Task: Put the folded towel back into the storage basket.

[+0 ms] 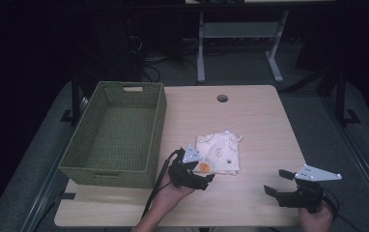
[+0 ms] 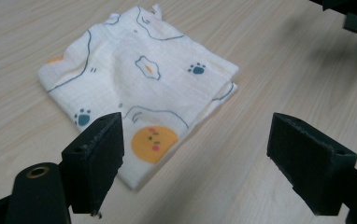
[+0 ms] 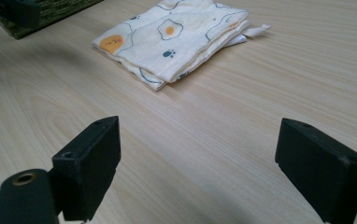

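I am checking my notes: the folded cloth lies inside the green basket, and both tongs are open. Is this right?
Not quite. The folded cloth lies on the table, to the right of the green basket, not inside it, as the high view shows. The rest stands: the left tongs and the right tongs are both open.

Left gripper [image 1: 203, 170] and right gripper [image 1: 277, 182], fingers spread wide, each in a low hand
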A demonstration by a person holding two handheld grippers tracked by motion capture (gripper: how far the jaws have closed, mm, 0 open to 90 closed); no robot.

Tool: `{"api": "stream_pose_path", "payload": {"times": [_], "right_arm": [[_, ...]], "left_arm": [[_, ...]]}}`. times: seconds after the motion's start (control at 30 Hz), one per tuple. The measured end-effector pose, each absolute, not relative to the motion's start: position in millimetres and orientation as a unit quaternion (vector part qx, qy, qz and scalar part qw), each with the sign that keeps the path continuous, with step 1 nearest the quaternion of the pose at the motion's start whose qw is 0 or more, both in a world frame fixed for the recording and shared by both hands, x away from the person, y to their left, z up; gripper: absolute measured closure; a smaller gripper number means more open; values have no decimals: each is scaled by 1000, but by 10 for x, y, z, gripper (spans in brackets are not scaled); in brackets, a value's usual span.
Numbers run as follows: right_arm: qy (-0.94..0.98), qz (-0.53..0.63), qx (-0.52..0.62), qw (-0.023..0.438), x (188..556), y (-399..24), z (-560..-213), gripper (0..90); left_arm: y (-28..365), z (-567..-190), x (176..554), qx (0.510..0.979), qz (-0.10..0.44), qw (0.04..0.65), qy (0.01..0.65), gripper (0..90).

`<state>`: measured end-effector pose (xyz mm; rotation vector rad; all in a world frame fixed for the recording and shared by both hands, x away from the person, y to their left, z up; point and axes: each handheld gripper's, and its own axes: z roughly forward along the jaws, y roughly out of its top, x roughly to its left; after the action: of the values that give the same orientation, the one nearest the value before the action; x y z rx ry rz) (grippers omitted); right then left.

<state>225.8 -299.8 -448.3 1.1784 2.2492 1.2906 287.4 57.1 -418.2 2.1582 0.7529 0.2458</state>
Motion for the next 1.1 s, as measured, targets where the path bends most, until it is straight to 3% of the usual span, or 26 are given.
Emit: {"api": "stream_pose_path", "payload": {"times": [0.77, 1.1], "right_arm": [[778, 452, 410, 150, 2258, -3028, -4475, 138], [778, 453, 407, 152, 2255, -3025, -4472, 138]], "left_arm": [[123, -4300, 3386, 886, 92, 353, 287, 246], [-33, -4396, 3624, 878, 119, 348, 306, 288]]}}
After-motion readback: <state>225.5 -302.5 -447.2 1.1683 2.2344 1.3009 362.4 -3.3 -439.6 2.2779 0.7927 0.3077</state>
